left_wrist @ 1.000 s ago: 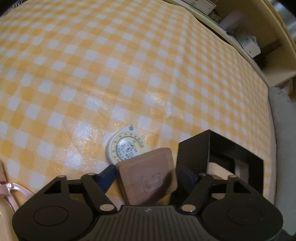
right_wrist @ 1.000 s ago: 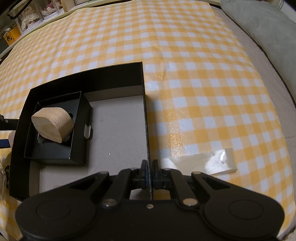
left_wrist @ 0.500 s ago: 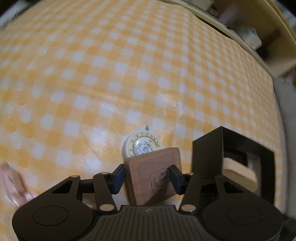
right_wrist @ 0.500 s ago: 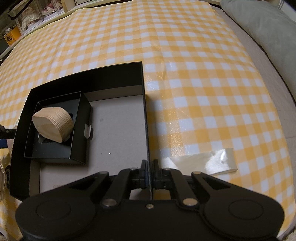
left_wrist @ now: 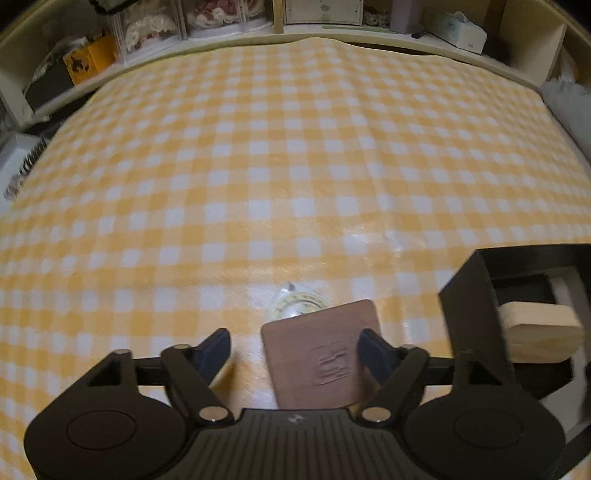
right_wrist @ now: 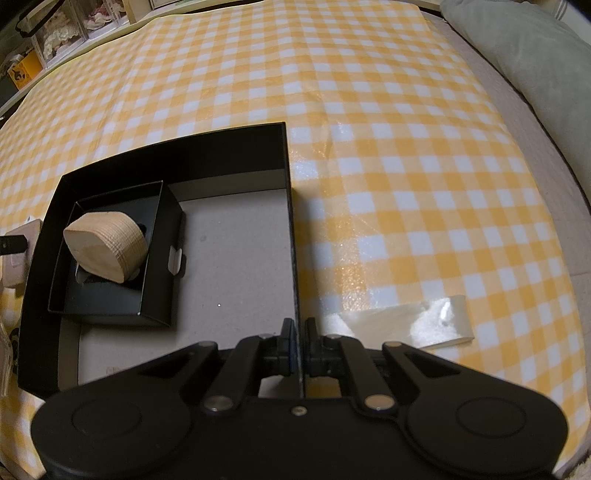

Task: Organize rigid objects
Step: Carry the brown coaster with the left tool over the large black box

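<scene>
In the left wrist view a flat brown wooden block (left_wrist: pixel 321 354) sits between the fingers of my left gripper (left_wrist: pixel 295 349). The right finger touches it; the left finger stands well off it, so the jaws are open. A round white tape measure (left_wrist: pixel 297 304) lies just beyond it. The black box (left_wrist: pixel 469 314) stands to the right, with a pale wooden block (left_wrist: pixel 539 336) inside. In the right wrist view my right gripper (right_wrist: pixel 300 341) is shut on the right wall of the black box (right_wrist: pixel 291 236). The pale block (right_wrist: pixel 107 243) rests in a smaller black inner box (right_wrist: pixel 155 258).
A yellow-and-white checked cloth (left_wrist: pixel 280 155) covers the table. Shelves with boxes and jars (left_wrist: pixel 192 18) run along the far edge. A clear plastic strip (right_wrist: pixel 406 321) lies right of the box. A grey cushion (right_wrist: pixel 524 40) lies at the far right.
The left gripper has opened off the brown block and tipped up, so the far shelves now show. The right gripper has not moved.
</scene>
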{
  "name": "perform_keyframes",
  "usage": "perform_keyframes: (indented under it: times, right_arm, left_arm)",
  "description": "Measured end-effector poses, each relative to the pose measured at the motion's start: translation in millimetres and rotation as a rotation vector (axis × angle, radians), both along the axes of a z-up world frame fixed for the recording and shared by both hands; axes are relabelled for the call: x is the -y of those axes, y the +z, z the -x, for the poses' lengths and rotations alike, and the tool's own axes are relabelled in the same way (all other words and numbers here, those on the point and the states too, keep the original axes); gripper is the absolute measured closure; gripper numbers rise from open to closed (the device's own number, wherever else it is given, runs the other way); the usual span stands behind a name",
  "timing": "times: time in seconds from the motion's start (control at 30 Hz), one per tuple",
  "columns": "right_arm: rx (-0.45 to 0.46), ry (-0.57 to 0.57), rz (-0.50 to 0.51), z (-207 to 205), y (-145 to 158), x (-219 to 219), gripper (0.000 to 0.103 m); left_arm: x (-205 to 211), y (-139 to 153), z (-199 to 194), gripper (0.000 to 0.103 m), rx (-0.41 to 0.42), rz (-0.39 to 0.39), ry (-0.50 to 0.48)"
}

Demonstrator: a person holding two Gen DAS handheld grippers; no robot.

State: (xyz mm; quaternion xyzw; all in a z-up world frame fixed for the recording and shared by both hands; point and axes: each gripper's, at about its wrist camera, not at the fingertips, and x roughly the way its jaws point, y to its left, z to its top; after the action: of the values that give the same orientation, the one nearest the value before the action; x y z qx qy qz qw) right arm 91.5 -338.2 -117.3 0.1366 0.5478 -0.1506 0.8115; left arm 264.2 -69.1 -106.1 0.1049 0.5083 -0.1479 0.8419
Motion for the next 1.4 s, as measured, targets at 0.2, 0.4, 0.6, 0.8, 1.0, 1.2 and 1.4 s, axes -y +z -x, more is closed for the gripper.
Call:
perform_keyframes:
  times: [0.2, 0.4, 0.6, 0.8, 1.0, 1.2, 1.4]
  right_arm:
    - [0.000, 0.000, 0.001, 0, 0, 0, 0.097]
    - [0.000, -0.001, 0.000, 0, 0, 0, 0.097]
    - [-0.001, 0.000, -0.001, 0, 0, 0, 0.097]
    - [-0.001, 0.000, 0.000, 0, -1, 0, 0.097]
    - [-0.002, 0.000, 0.000, 0, -1, 0, 0.097]
    - [-0.002, -0.001, 0.000, 0, -1, 0, 0.097]
    - [-0.002, -0.001, 0.000, 0, -1, 0, 0.097]
  left_arm:
    - [38, -9, 16, 0.007, -0.009, 0.036, 0.004]
    - [67, -40, 32, 0.006, -0.058, -0.014, 0.028]
    - [66, -45, 41, 0.006, -0.097, -0.044, 0.074]
    - [55, -43, 56, 0.006, -0.118, -0.091, 0.083]
    - [38, -45, 64, 0.007, -0.190, 0.026, 0.276]
    - [31, -40, 53, 0.018, -0.137, 0.039, 0.281]
    - [8, -35, 30, 0.025, -0.139, 0.073, 0.280]
